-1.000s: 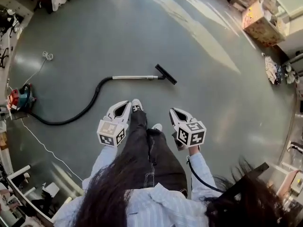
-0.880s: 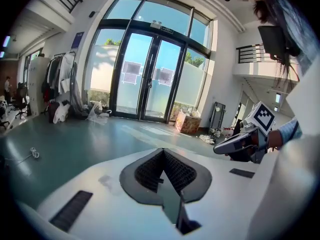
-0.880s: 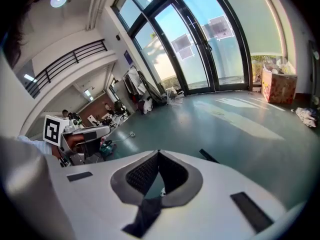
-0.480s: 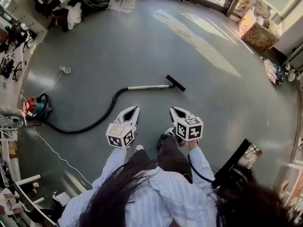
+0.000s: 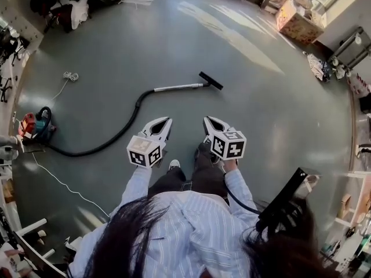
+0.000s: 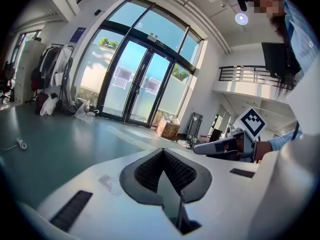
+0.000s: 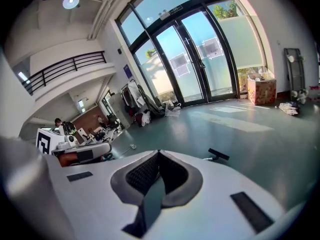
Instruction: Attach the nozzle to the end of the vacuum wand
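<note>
Head view: the flat black nozzle [image 5: 210, 80] sits at the end of the silver metal vacuum wand [image 5: 178, 87], mid-floor on the grey-green floor [image 5: 261, 114], well apart from the left claw [image 5: 167, 120] and right claw [image 5: 207, 120], held side by side. Left gripper view: the left claw [image 6: 162, 151] is pressed together, holding nothing. Right gripper view: the right claw [image 7: 159, 152] is likewise closed and empty, with the nozzle [image 7: 218, 154] on the floor beyond it.

Cardboard box [image 5: 298, 19] near glass doors [image 7: 196, 59]
</note>
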Action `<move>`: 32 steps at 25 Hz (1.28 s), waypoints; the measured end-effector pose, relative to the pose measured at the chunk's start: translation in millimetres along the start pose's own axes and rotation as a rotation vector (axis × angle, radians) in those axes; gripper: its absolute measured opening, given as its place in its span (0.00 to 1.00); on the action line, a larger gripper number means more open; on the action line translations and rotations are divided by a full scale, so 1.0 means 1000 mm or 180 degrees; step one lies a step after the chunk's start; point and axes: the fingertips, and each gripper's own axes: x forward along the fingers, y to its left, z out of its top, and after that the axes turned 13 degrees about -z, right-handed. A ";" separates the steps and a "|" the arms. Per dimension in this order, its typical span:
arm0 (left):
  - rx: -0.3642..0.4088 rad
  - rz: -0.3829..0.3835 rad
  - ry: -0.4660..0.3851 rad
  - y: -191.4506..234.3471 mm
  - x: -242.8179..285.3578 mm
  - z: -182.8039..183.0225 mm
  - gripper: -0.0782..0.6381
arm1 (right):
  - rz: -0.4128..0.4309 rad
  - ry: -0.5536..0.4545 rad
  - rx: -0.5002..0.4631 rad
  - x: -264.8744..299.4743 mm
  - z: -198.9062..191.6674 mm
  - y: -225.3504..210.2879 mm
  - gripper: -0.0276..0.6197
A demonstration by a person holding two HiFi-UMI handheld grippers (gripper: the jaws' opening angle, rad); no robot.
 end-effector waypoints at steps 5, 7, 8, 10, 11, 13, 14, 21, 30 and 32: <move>-0.0088 -0.0165 -0.0047 -0.015 -0.033 -0.017 0.11 | -0.0075 0.0040 -0.0147 -0.032 -0.035 0.038 0.05; -0.0054 -0.0233 -0.0051 -0.030 -0.033 -0.017 0.12 | -0.0087 0.0013 -0.0174 -0.047 -0.039 0.040 0.05; -0.0025 -0.0268 -0.0045 -0.039 -0.029 -0.016 0.12 | -0.0085 -0.0004 -0.0152 -0.055 -0.039 0.038 0.05; 0.0026 -0.0335 -0.0031 -0.061 -0.021 -0.014 0.12 | -0.0087 -0.0031 -0.0105 -0.069 -0.041 0.031 0.05; 0.0037 -0.0361 -0.0031 -0.071 -0.017 -0.014 0.12 | -0.0092 -0.0039 -0.0095 -0.076 -0.043 0.026 0.05; 0.0026 -0.0384 -0.0041 -0.092 -0.012 -0.017 0.12 | -0.0095 -0.0047 -0.0098 -0.089 -0.048 0.018 0.05; 0.0018 -0.0380 -0.0043 -0.102 -0.011 -0.019 0.12 | -0.0084 -0.0050 -0.0103 -0.096 -0.051 0.014 0.05; -0.0035 -0.0200 -0.0169 -0.175 -0.003 -0.046 0.12 | -0.0063 -0.0018 -0.0565 -0.153 -0.087 -0.020 0.05; 0.0013 -0.0018 -0.0202 -0.270 0.014 -0.096 0.12 | 0.0132 0.0007 -0.0384 -0.212 -0.131 -0.083 0.05; -0.0002 0.0023 -0.0235 -0.280 0.014 -0.099 0.12 | 0.0185 -0.0002 -0.0406 -0.222 -0.135 -0.084 0.05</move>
